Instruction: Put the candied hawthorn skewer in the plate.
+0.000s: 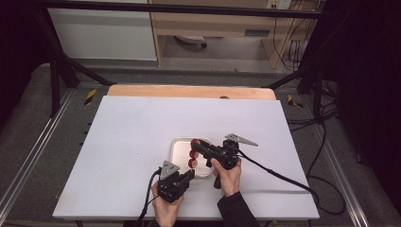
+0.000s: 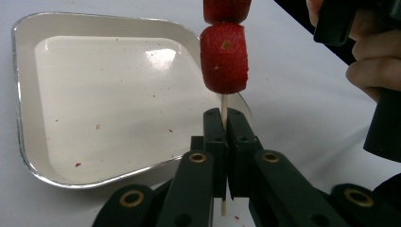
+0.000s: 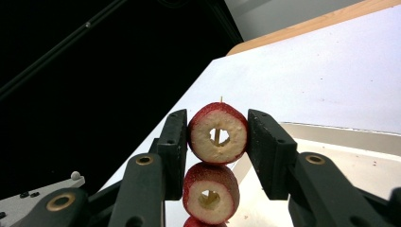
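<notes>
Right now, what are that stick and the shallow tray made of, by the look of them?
Stick: probably bamboo or wood, pale, thin and matte. Tray: likely foil-backed card or thin metal, going by its bright silvery rim and smooth, glossy white inside.

The high view is evenly lit from above: the white table (image 1: 142, 142) is bright, the surroundings fall into near-black, and detail is soft. In the left gripper view, the tray (image 2: 28, 142) shows small glare spots, and nearby jaws blur slightly. The right gripper view's left half is dark.
</notes>
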Demonstrator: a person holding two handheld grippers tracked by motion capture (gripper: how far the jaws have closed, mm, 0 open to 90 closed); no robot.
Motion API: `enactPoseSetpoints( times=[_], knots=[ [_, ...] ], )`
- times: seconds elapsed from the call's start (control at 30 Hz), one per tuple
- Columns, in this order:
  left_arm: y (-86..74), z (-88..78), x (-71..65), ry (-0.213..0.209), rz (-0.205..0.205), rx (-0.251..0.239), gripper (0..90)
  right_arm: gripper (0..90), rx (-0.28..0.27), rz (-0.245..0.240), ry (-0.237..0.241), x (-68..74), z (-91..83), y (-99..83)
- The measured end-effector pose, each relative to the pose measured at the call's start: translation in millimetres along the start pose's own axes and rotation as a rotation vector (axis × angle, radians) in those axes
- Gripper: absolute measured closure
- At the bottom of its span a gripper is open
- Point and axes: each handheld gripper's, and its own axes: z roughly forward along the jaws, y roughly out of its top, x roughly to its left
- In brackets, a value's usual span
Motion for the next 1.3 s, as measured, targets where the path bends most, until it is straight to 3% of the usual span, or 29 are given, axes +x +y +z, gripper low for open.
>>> enactPoseSetpoints(
  times=[0.17, 0.23, 0.37, 0.63, 0.7, 0.8, 0.97, 1.03, 1.3],
  knots=[
    [0.5, -0.3, 2.4, 0.001, 0.008, -0.002, 88.2, 57.8, 0.009, -0.005, 0.006, 0.0, -1.5, 2.9],
    [0.5, -1.9, 5.7, 0.004, 0.006, -0.008, 88.2, 42.5, 0.012, -0.042, -0.008, 0.2, -3.7, 4.4],
    [1.1, -1.9, 11.8, 0.017, 0.013, 0.002, 88.2, 27.9, 0.072, -0.134, -0.040, -1.5, -9.8, 8.7],
    [6.7, -9.3, 21.0, 0.013, 0.066, 0.008, 88.1, 7.7, 0.230, -0.287, -0.101, -13.3, -20.6, 14.2],
    [8.4, -10.4, 23.4, 0.016, 0.104, 0.022, 88.1, 7.1, 0.269, -0.321, -0.093, -15.5, -23.3, 13.7],
    [11.6, -13.0, 29.3, 0.014, 0.107, 0.021, 88.1, 4.7, 0.297, -0.374, -0.108, -18.0, -28.3, 15.2],
    [15.4, -16.4, 32.1, 0.019, 0.148, 0.042, 88.0, 3.0, 0.328, -0.452, -0.117, -26.3, -37.6, 15.7],
    [17.6, -17.1, 32.6, 0.015, 0.163, 0.049, 88.0, 2.1, 0.345, -0.476, -0.143, -29.5, -42.1, 15.4],
    [26.1, -25.8, 36.7, 0.019, 0.191, 0.064, 87.9, 1.0, 0.359, -0.495, -0.188, -44.5, -61.6, 8.0]
  ],
)
